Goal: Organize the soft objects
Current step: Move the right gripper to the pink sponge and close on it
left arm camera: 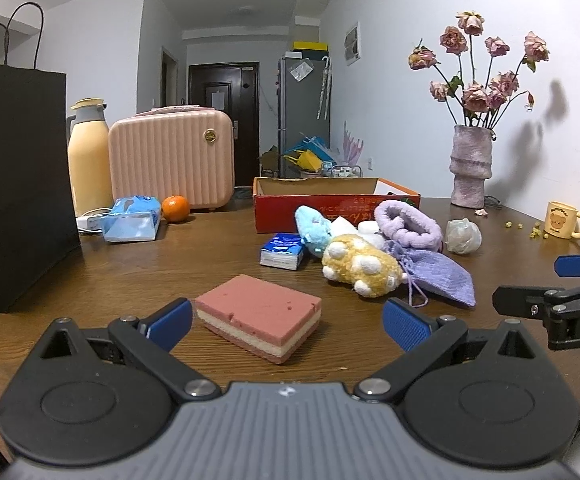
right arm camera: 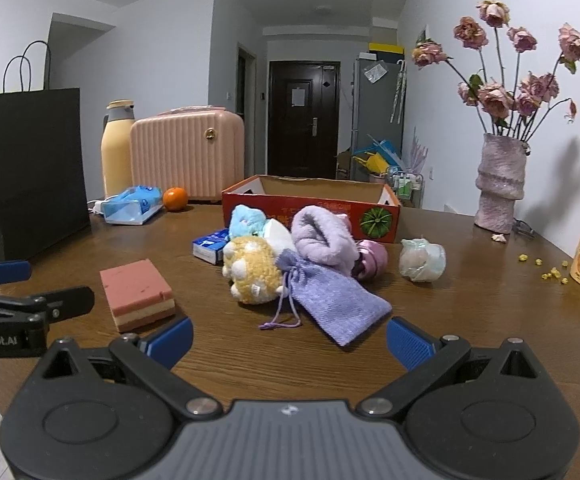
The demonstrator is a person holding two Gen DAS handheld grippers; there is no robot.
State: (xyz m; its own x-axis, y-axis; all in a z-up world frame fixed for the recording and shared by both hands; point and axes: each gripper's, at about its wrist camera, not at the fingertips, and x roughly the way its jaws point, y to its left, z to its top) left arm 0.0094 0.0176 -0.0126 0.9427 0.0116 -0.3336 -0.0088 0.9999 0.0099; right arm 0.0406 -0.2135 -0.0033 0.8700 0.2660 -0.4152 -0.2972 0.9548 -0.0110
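a: between your left gripper [left arm camera: 288, 324] fingers, spread wide and gripping nothing, the pink sponge [left arm camera: 259, 316] lies flat on the wooden table [left arm camera: 170, 264], touching neither pad.

b: and your right gripper [right arm camera: 290, 342]?

a: just as wide and also empty; the lilac drawstring pouch [right arm camera: 336, 298] lies just ahead of it, its cord trailing toward you.

b: beyond that?

a: your yellow plush [right arm camera: 252, 274] leans against the pouch, with the blue plush [right arm camera: 246, 220] and the purple fuzzy roll [right arm camera: 322, 238] packed behind it. the red cardboard box [right arm camera: 310, 206] stands open just behind the heap; a bagged white bundle [right arm camera: 422, 260] sits apart to the right.
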